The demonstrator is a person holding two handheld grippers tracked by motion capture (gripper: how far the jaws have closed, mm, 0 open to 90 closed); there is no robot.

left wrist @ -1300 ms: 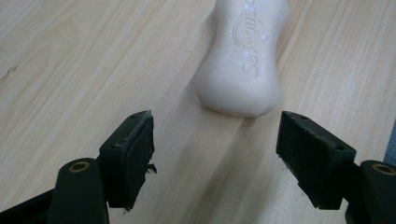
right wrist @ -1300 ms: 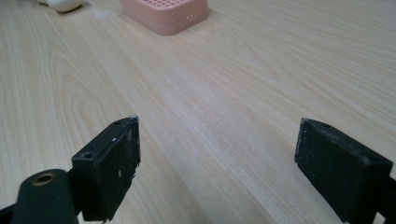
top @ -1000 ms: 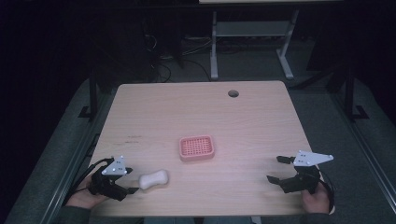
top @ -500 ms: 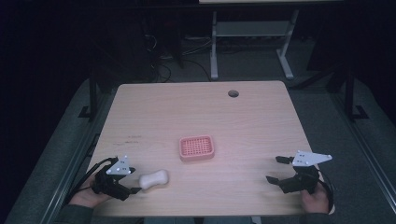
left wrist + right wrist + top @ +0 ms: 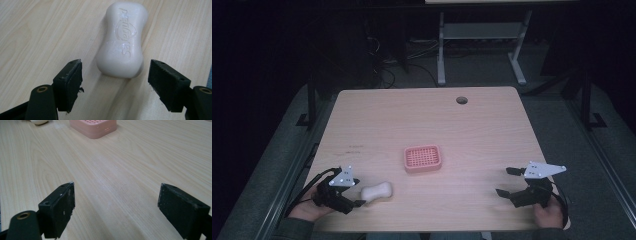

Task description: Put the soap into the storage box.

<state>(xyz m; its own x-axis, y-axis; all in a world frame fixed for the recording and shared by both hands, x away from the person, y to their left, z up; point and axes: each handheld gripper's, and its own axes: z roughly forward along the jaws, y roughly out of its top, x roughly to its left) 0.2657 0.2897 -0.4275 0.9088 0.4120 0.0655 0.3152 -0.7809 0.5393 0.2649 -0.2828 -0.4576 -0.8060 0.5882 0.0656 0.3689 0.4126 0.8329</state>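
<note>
Nearest the person, the left hand-held gripper (image 5: 360,202) has crept a bit closer to the soap (image 5: 377,191) vs. a sec ago; jaws spread wide, nothing gripped yet. In the left gripper view the soap (image 5: 123,40) lies flat on the worktop (image 5: 37,30), lengthwise ahead of the jaws, its near end just beyond and between the pads (image 5: 71,81), not touching either. So the approach is almost done, imo: next is a short push fwd, then close across the soap's narrow waist. Smooth, rounded bar, so it could squirt out if pinched off-centre.

Right hand-held gripper (image 5: 507,182) is also open and empty, resting near the worktop's right front edge; no real change there, it's waiting.

Farther out, mid-worktop, the pink dish (image 5: 422,158) sits where it was, empty, well apart from the soap. Likely the drop-off spot.
</note>
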